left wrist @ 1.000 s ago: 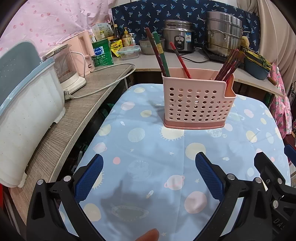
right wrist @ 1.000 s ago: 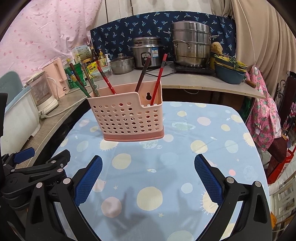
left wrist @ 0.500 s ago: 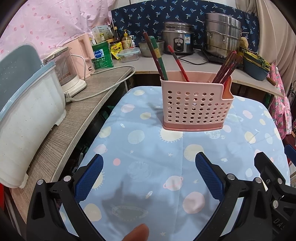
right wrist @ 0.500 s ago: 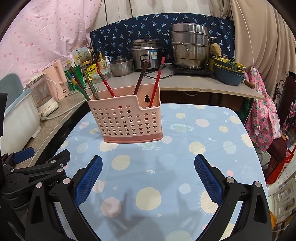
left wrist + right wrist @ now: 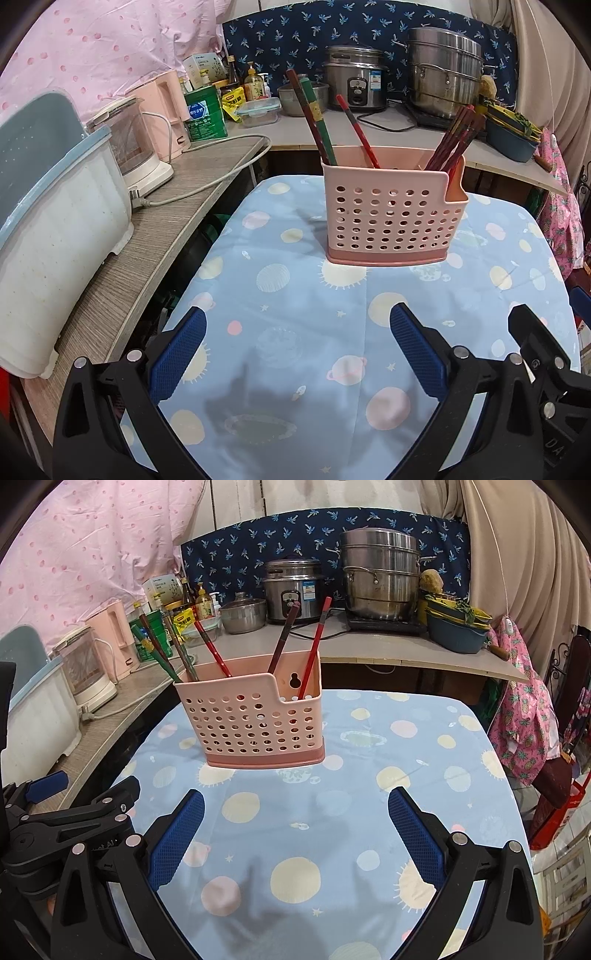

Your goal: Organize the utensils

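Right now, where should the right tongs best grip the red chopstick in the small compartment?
Probably its upper shaft, from above. The red chopstick leans with its top well above the holder rim, with only the darker stick beside it. The right tongs are open.

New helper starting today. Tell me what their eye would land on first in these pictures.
First, the pink perforated utensil holder standing on the planet-print tablecloth, with red and green chopsticks sticking out of it. Then the left gripper and right gripper, both open and empty in the foreground.
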The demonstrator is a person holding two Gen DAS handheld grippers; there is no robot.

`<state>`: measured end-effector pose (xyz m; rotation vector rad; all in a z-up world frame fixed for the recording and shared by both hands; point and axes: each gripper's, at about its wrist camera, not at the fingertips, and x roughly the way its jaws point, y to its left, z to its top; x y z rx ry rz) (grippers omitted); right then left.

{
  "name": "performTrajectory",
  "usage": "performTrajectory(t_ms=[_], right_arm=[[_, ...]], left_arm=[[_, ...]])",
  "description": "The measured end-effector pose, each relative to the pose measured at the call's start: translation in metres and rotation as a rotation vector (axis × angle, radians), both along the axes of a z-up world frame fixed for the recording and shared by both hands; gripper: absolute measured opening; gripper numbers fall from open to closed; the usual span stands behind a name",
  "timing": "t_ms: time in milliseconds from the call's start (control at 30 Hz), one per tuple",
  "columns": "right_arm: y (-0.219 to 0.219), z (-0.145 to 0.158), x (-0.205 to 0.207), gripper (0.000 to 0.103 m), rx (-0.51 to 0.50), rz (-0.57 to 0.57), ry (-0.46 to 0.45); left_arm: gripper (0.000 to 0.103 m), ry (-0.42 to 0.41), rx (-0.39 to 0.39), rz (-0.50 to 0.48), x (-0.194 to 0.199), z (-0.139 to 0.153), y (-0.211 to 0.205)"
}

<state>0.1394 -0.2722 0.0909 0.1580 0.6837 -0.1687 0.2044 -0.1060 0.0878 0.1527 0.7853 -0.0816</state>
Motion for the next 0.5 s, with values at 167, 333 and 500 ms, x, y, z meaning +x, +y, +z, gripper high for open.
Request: performTrajectory(t_ms=[167,333,500], right_arm=[[0.0001,0.0007,0.0009,0.096,0.0,0.0,0.001],[0.0003,0.0009,0.0023,0.096,-0.004,-0.002,0.0],[0.0001,0.001,0.0033,0.096,-0.004,-0.002,0.001]], left_arm=[[0.095,-0.003,0.007,0.001,0.0018,0.0001,-0.0001],[0.095,-0.002,0.002,0.0,0.003,0.0003,-0.0007],[0.095,0.005,-0.003,-0.004,0.0042,-0.0015,-0.0012]])
